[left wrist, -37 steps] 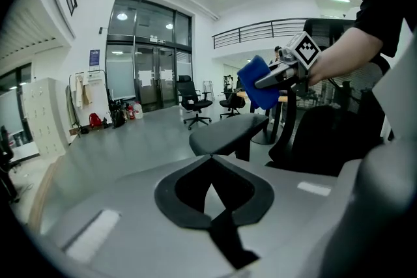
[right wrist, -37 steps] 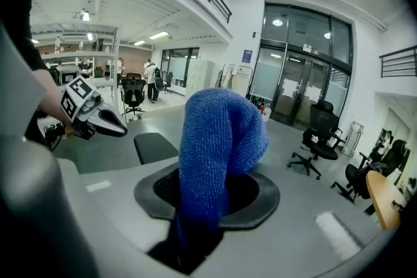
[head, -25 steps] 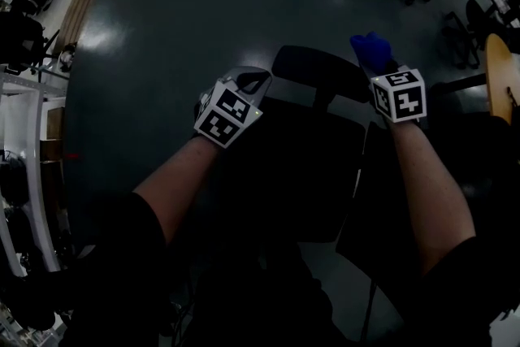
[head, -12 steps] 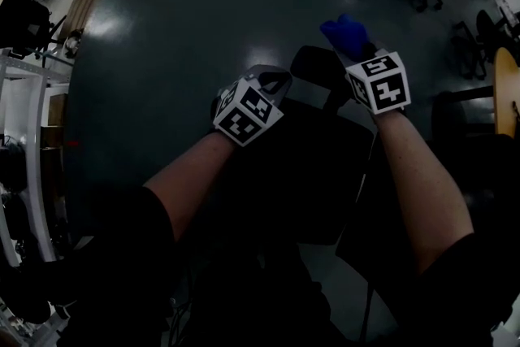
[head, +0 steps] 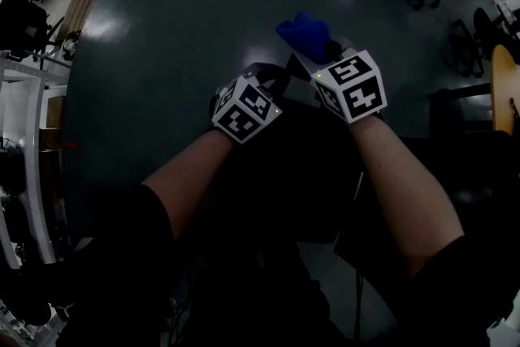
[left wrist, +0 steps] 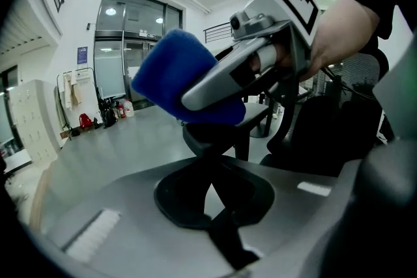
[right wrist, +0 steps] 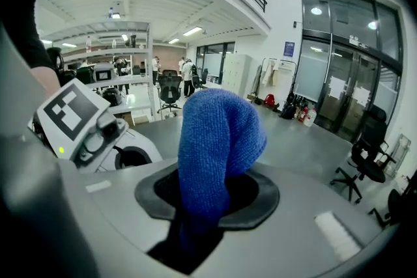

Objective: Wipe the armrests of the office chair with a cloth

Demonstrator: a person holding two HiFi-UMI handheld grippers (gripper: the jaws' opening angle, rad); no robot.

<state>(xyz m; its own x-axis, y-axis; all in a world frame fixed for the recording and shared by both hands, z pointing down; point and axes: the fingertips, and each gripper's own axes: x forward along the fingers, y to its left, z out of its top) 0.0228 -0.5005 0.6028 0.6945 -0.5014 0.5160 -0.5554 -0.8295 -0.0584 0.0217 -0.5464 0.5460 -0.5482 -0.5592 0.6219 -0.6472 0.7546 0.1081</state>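
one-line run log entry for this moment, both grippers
right gripper: jaws shut on blue cloth | blue cloth: at top of armrest | left gripper: jaws together, nothing held, facing armrest

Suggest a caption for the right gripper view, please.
Right gripper shut on a blue cloth, with the left gripper close beside it.

Our left forearm (head: pixel 183 175) and right forearm (head: pixel 398 183) reach forward, wrists close together. Our left tongs (head: pixel 276 77) are closed on nothing; our right tongs (head: pixel 317 53) clamp the blue cloth (head: pixel 302 32).
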